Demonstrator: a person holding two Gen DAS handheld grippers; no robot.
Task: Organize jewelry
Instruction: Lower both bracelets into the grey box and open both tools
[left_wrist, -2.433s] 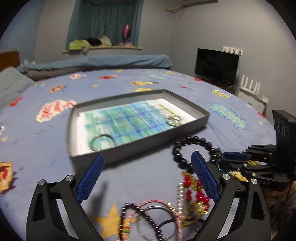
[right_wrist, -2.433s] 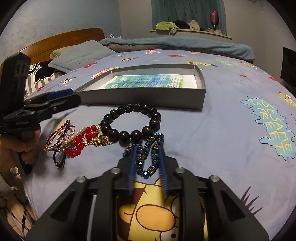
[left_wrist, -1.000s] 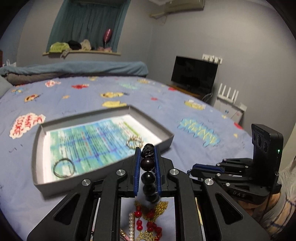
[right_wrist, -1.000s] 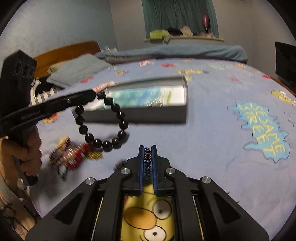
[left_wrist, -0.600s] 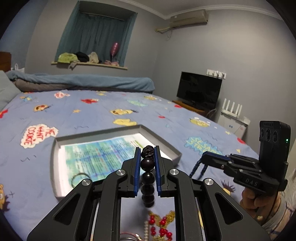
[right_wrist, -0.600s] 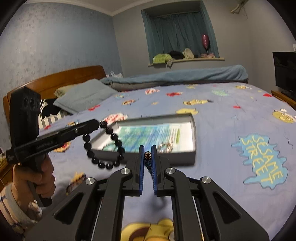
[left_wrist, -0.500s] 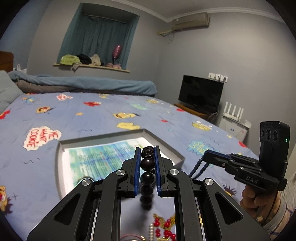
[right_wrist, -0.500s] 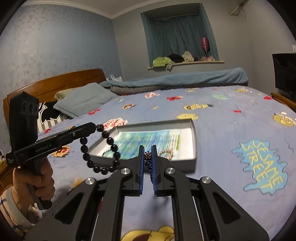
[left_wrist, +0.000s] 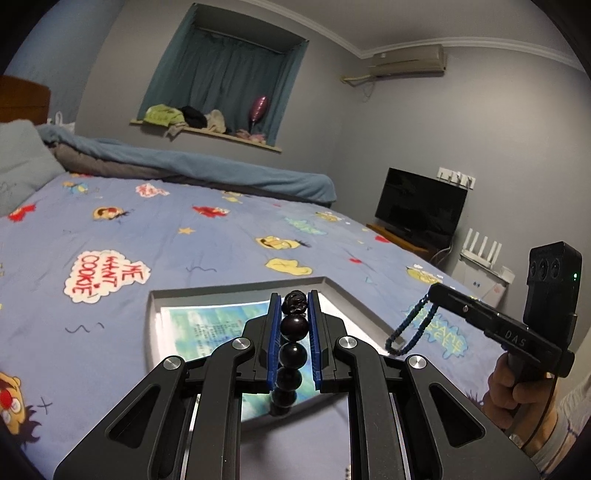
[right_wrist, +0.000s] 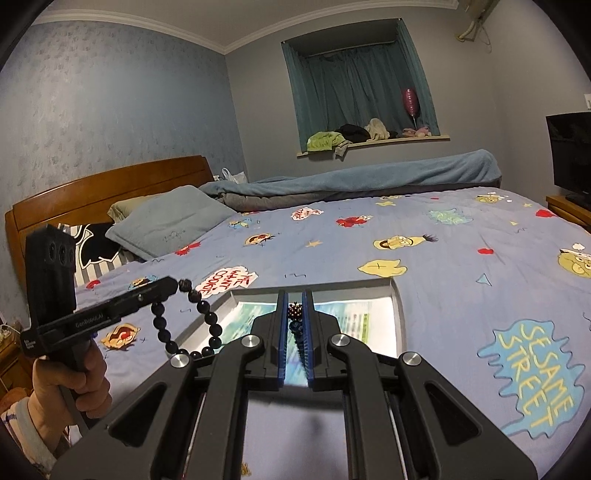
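My left gripper (left_wrist: 293, 299) is shut on a black bead bracelet (left_wrist: 292, 349), which hangs from its tips; the loop also shows in the right wrist view (right_wrist: 207, 317). My right gripper (right_wrist: 295, 295) is shut on a blue bead bracelet (right_wrist: 300, 338); it dangles as a thin blue loop in the left wrist view (left_wrist: 410, 328). Both grippers are held in the air above the near side of a grey tray (left_wrist: 153, 332) lined with a blue-green printed sheet (right_wrist: 343, 314). The rest of the jewelry pile is hidden below the grippers.
The tray lies on a bed with a blue cartoon-print sheet (left_wrist: 184, 251). A pillow (right_wrist: 166, 221) and wooden headboard (right_wrist: 103, 188) are at the far left. A TV (left_wrist: 421, 203) and a router (left_wrist: 484, 258) stand beside the bed on the right.
Both grippers closed on their bracelets on the bed and lifted them. In the last half second both rose a little higher, with the tray sinking lower in view.
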